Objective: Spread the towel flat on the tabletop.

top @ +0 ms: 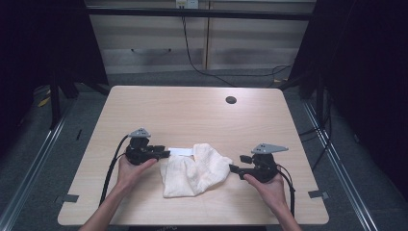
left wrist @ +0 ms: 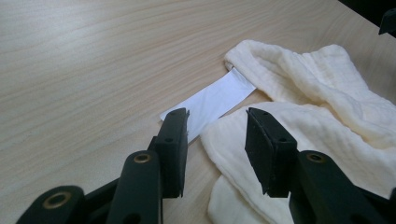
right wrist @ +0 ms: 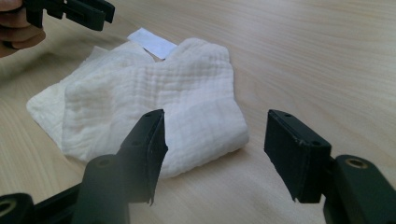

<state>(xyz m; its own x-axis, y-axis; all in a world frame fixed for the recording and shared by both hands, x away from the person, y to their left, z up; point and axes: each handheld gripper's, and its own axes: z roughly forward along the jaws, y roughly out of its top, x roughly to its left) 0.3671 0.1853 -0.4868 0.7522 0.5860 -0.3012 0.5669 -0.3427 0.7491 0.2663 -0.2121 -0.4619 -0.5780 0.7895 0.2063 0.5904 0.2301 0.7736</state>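
Both sets of fingers stand parted with nothing between the pads. My left gripper (top: 162,154) hovers at the near edge of the cream cloth (top: 195,169), its jaws straddling that edge and the white label (left wrist: 210,101) that sticks out from under the fabric. My right gripper (top: 234,168) waits just off the cloth's opposite side, jaws wide. That cloth lies rumpled and loosely doubled over on the wooden table (top: 192,110), between my hands. Judging by this, no neat fold exists yet; I have to grip an edge first, then straighten and fold it.
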